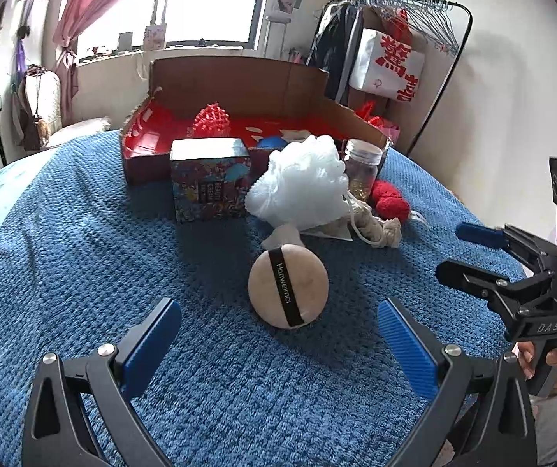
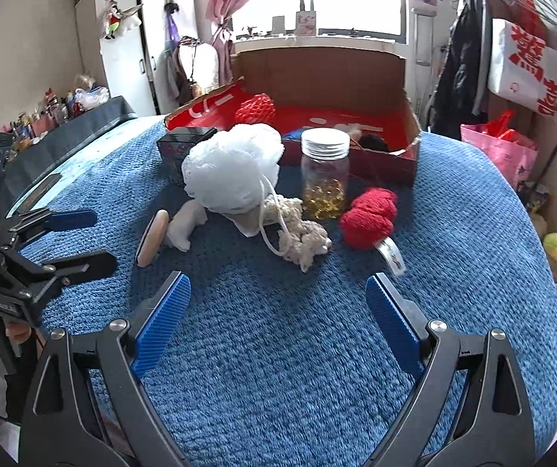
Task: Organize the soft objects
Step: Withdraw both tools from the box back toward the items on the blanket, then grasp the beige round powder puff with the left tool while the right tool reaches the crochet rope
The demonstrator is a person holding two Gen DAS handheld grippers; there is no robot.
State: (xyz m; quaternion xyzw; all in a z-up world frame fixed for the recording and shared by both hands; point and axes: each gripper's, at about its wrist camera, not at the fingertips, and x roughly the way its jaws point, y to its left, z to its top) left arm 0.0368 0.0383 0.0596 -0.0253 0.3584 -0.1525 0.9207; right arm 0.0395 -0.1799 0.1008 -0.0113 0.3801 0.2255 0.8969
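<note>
While both tongs hang apart above the blue blanket (image 1: 83,233) with nothing between their blue pads, the step in hand looks like a first pick, and the nearest candidate for the left tongs (image 1: 278,346) is the round beige powder puff (image 1: 288,286), which lies flat on the blanket just ahead of them and roughly centred between the spread jaws. The left tongs stand wide and empty; the right tongs (image 2: 278,323) are just as wide and empty, with bare blanket under them. To do it well, I would bring the left tongs low and straight on, so the pads close across the puff's edges rather than on its black band, since a thin flat disc is apt to slide or tip if pinched from above. The right tongs face the cream rope knot (image 2: 301,239) and the red knitted heart (image 2: 369,218), which sit near each other in front of the glass jar (image 2: 325,175); the white mesh sponge (image 2: 235,167) lies over the rope's loop, so lifting the rope first may drag it. The jar and the patterned box (image 1: 210,181) are hard things and are probably best left alone. The open cardboard box (image 1: 239,78) behind, with its red lining and a few things already inside, looks like the place for the soft ones, though that is my reading only.
</note>
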